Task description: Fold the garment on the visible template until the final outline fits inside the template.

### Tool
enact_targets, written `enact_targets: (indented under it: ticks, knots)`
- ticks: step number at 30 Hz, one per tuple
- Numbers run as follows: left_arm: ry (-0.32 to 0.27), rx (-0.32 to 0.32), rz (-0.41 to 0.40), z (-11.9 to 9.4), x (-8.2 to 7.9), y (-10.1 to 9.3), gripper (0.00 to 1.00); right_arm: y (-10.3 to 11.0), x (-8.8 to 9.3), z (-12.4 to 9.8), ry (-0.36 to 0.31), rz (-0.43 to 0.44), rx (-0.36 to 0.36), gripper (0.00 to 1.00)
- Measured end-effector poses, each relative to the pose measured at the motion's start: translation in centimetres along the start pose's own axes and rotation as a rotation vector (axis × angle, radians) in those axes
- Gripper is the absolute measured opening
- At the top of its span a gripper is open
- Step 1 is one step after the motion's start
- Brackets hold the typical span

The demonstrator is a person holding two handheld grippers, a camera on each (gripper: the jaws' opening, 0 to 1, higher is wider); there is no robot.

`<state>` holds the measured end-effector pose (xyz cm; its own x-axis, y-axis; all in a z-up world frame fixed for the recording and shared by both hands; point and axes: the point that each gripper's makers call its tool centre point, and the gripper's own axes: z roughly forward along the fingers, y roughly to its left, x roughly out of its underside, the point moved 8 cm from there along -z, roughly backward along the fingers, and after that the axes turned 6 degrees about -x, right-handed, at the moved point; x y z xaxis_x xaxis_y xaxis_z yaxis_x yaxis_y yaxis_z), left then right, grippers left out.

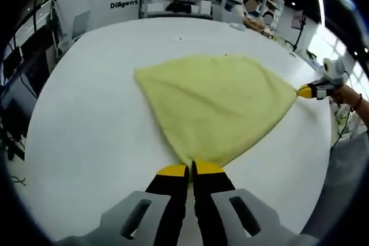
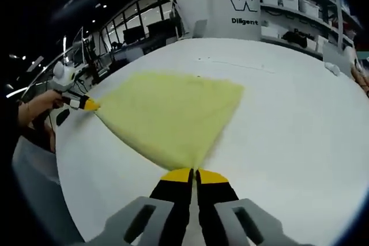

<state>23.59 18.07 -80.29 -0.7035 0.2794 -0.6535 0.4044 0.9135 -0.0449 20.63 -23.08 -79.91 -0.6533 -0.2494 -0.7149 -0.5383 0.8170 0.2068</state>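
Jaws of left gripper (image 1: pixel 191 169) and right gripper (image 2: pixel 194 174) pinch opposite corners of the yellow garment (image 1: pixel 216 105), stretched over the white table (image 1: pixel 92 131); uneven pull risks slipping a corner

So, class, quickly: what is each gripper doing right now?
Left gripper: shut on a corner of the yellow cloth.
Right gripper: shut on another corner.
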Motion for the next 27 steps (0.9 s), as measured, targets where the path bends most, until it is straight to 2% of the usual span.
enact_targets:
  ticks: [5, 11, 15, 18, 27]
  knots:
    - [0.012, -0.005, -0.019, -0.2, 0.1, 0.0, 0.05, 0.3, 0.3, 0.1, 0.03, -0.01, -0.013, 0.0]
    - [-0.004, -0.029, 0.034, -1.1, 0.3, -0.3, 0.05, 0.7, 0.6, -0.1, 0.035, -0.009, -0.018, 0.0]
    - [0.025, -0.022, 0.034, -1.5, 1.3, -0.6, 0.05, 1.2, 1.1, -0.5, 0.051, -0.016, -0.026, 0.0]
    - [0.024, -0.028, 0.066, -1.8, 1.8, -1.0, 0.05, 1.5, 1.4, -0.7, 0.056, -0.014, -0.032, 0.0]
    - [0.032, -0.019, 0.072, -2.8, 2.9, -1.4, 0.05, 2.4, 2.6, -1.8, 0.061, 0.0, -0.04, 0.0]
